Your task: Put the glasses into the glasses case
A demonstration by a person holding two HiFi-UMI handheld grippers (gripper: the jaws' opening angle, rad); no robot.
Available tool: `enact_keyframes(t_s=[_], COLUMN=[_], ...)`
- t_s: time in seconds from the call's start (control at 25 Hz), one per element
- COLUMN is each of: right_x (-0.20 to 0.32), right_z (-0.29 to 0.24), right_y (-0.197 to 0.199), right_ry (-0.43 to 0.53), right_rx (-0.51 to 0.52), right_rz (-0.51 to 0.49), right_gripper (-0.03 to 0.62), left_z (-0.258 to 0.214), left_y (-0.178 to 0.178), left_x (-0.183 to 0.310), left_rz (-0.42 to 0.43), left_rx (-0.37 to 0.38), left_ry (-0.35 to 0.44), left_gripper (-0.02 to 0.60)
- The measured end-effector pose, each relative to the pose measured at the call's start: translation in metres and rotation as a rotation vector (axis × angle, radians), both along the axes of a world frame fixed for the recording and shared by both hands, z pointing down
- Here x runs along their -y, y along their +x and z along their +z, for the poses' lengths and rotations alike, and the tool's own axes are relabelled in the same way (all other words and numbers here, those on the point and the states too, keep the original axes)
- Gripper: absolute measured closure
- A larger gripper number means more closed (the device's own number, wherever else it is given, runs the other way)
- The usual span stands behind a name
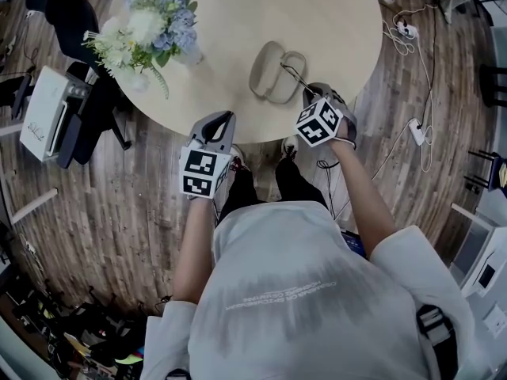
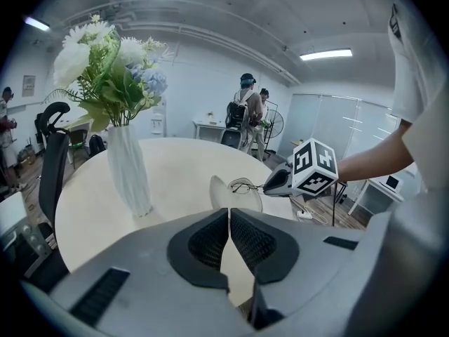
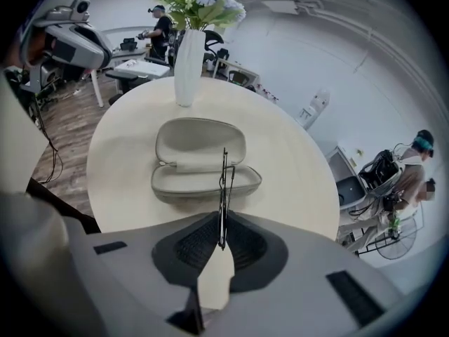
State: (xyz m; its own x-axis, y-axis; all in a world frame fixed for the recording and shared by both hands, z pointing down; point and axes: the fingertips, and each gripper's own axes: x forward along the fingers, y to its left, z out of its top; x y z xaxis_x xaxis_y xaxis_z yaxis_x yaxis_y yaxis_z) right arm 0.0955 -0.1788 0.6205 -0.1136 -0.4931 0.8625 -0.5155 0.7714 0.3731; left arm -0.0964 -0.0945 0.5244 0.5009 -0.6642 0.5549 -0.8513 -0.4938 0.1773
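Observation:
An open grey glasses case (image 1: 273, 71) lies on the round wooden table (image 1: 238, 22), near its front edge. My right gripper (image 1: 311, 93) is shut on thin black-framed glasses (image 1: 293, 75) and holds them edge-on just over the case's near half. In the right gripper view, the glasses (image 3: 224, 181) stick up from the closed jaws (image 3: 222, 239) in front of the case (image 3: 200, 156). My left gripper (image 1: 219, 123) hovers at the table's edge, left of the case. Its jaws (image 2: 229, 217) are shut with nothing in them. From there, the case (image 2: 226, 193) and the right gripper (image 2: 279, 182) show ahead.
A white vase of flowers (image 1: 146, 34) stands on the table's left side, also seen close in the left gripper view (image 2: 128, 167). Office chairs (image 1: 75, 14) and a white box (image 1: 43, 113) stand on the floor at left. Cables (image 1: 408, 34) lie on the right. People (image 2: 245, 114) stand far behind.

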Motion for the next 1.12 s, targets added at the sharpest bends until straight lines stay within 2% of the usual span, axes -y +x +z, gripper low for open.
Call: enact_keyframes(t_s=[0.2,0.32,0.52,0.76,1.12], right_x=[0.006,0.012,0.025,0.032,0.038], right_z=[-0.015,-0.027,-0.033,-0.026,-0.025], right_y=[-0.007,-0.014,-0.026,-0.038,-0.059], right_ry=[0.041,0.079,0.106,0.052,0.021], right_rx=[0.021,0.031,-0.049,-0.123,-0.099], right_rz=[-0.017,-0.097,-0.394,-0.768,-1.120], right_gripper=[0.560,0.560,0.560,0.560,0.560], left_z=[-0.002,-0.002,0.000,0.003,0.013], left_y=[-0.006,-0.008,-0.012,-0.018,-0.014], left_x=[-0.003,-0.004,-0.008,-0.007,0.010], left_rz=[-0.014,-0.022,-0.048,-0.122,-0.279], left_rx=[-0.001,-0.001,0.001,-0.010,-0.055], left_ry=[0.006,0.006,0.000,-0.011,-0.035], left_gripper=[0.561,0.561,0.561,0.561,0.561])
